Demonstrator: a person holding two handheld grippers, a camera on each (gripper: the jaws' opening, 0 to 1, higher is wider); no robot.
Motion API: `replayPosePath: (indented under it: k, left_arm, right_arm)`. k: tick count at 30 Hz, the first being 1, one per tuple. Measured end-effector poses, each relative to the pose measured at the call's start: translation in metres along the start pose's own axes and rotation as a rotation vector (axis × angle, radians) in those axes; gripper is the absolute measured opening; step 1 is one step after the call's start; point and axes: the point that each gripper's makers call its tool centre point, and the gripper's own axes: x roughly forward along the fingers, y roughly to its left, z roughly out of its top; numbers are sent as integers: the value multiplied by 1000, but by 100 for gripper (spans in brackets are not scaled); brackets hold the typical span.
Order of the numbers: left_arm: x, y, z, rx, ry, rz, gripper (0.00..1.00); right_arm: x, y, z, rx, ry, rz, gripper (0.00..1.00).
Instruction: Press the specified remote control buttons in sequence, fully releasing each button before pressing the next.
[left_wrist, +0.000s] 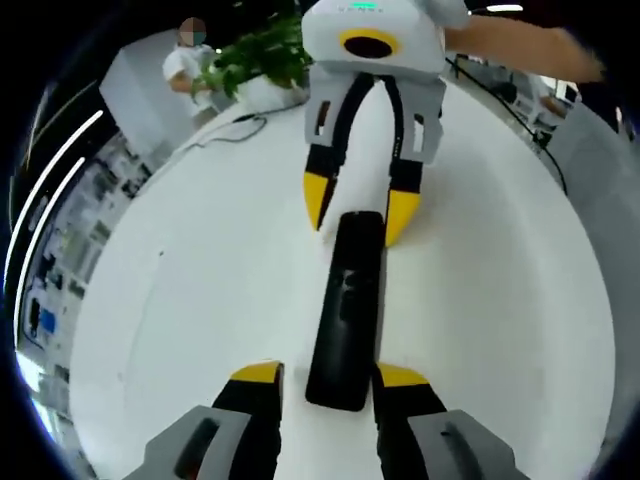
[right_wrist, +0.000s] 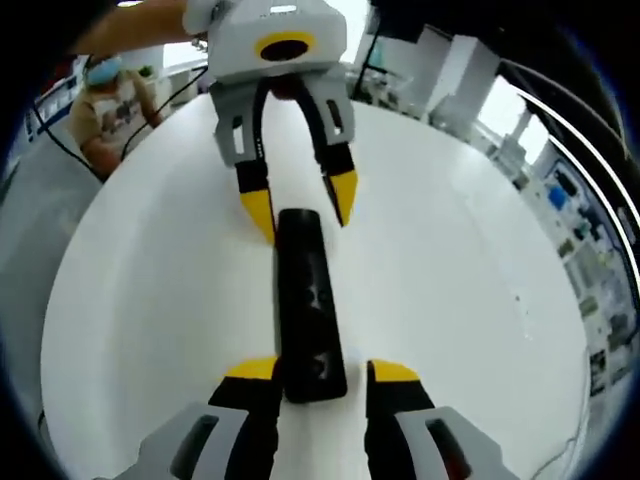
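A long black remote control (left_wrist: 348, 310) lies flat on the round white table (left_wrist: 180, 300), with my two grippers facing each other at its two ends. In the left gripper view my left gripper (left_wrist: 330, 375) stands open, its yellow-tipped jaws on either side of the remote's near end. My right gripper (left_wrist: 360, 208) comes in from the top, open, straddling the far end. In the right gripper view the remote (right_wrist: 308, 300) runs up from between the jaws of my right gripper (right_wrist: 322, 370) to my left gripper (right_wrist: 300, 205). Small gaps show beside the remote.
A green plant in a white pot (left_wrist: 260, 60) and a dark cable (left_wrist: 235, 125) sit at the table's far edge. A person in white (left_wrist: 190, 65) stands behind them. Another person (right_wrist: 105, 105) is beyond the table rim (right_wrist: 60, 300).
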Motion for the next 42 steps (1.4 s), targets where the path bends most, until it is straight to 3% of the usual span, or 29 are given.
replayPosePath:
  k: [13,14,17,21,24,27,31,37,42]
  left_arm:
    - [-12,5,-6,-90,-136,224,48]
    - [-14,6,-7,-98,-141,240,49]
    - [-24,9,0,-176,-220,290,50]
    - [-41,10,6,-346,-341,385,57]
    - [-44,5,3,-391,-357,428,58]
    - [-47,-1,-3,-467,-365,456,59]
    - [-51,-7,-9,-533,-370,475,61]
    - [-62,-33,-22,-551,-333,464,62]
    - [-81,-48,-25,-600,-350,473,64]
  right_arm:
    - [-8,-7,-5,60,-30,-164,39]
    - [-11,-4,-5,83,-35,-167,40]
    - [-24,-5,1,210,-146,-209,39]
    - [-37,-9,3,399,-286,-258,43]
    - [-47,-9,-1,544,-369,-329,47]
    - [-53,-7,-7,626,-401,-389,49]
    - [-56,2,-16,685,-398,-427,46]
    - [-58,29,-21,679,-343,-409,47]
    - [-68,43,-26,641,-309,-394,49]
